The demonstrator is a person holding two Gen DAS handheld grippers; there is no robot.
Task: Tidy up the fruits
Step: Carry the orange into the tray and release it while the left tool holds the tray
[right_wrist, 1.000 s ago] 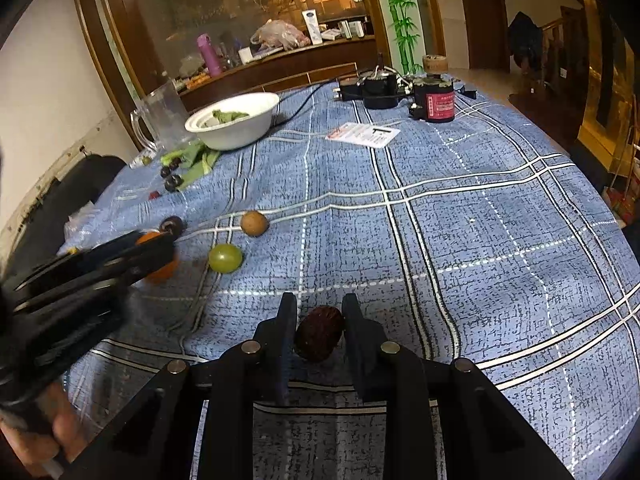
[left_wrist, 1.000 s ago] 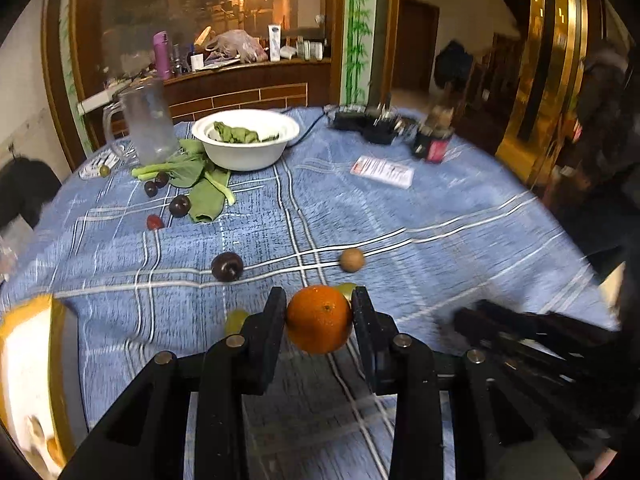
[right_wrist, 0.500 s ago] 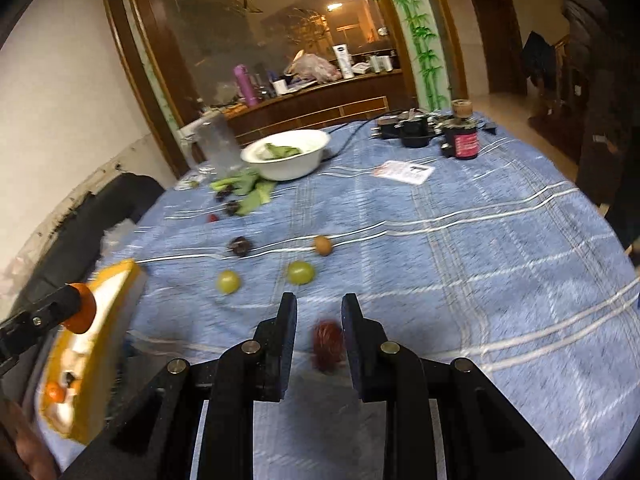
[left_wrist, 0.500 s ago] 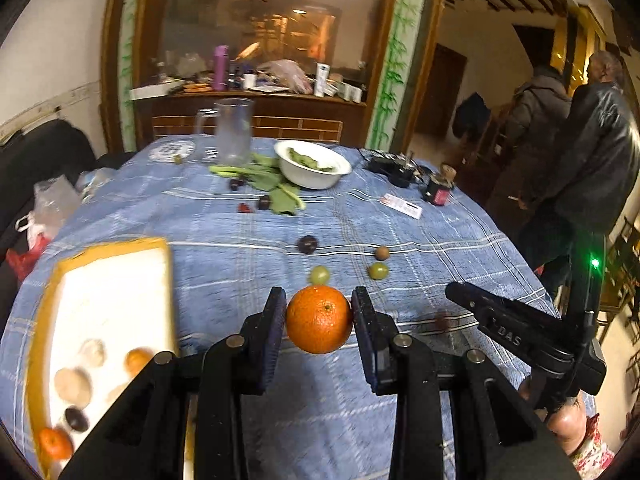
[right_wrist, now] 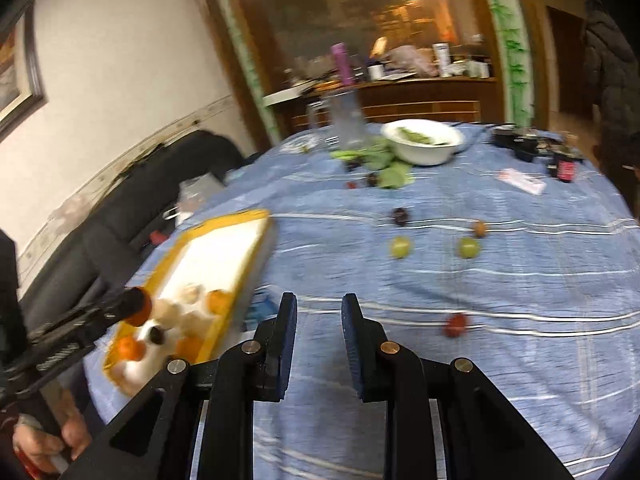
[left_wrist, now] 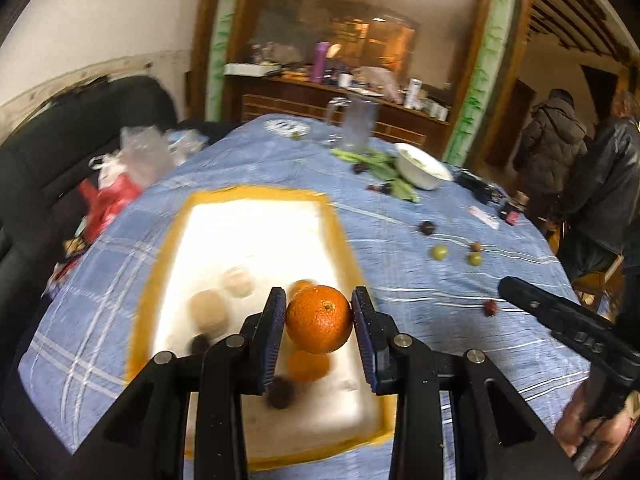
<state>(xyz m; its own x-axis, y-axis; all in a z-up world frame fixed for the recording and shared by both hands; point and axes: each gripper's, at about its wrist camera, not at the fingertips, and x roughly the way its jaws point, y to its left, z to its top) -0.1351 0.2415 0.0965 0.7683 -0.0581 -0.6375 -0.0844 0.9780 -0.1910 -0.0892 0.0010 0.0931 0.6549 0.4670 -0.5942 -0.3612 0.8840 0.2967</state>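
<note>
My left gripper (left_wrist: 319,316) is shut on an orange (left_wrist: 319,319) and holds it just above the yellow-rimmed white tray (left_wrist: 248,194), which has several fruits lying in its near end. The right wrist view shows that gripper (right_wrist: 132,306) over the tray (right_wrist: 224,248) at the left. My right gripper (right_wrist: 319,312) hangs over the blue checked cloth with its jaws at their narrowest and nothing between them. Its tip (left_wrist: 506,283) shows at the right of the left wrist view. A small dark red fruit (right_wrist: 456,325) lies on the cloth to its right.
Two green fruits (right_wrist: 401,247) (right_wrist: 468,247), a brown one (right_wrist: 479,228) and a dark one (right_wrist: 400,216) lie mid-table. Further back stand a white bowl (right_wrist: 422,144), green leaves and a glass mug (right_wrist: 346,124). Two people (left_wrist: 600,168) stand at the right; bags lie at the left.
The left gripper has carried the orange leftwards from mid-table to above the tray. The right gripper lost the dark red fruit it held, which now lies on the cloth, and swung left.
</note>
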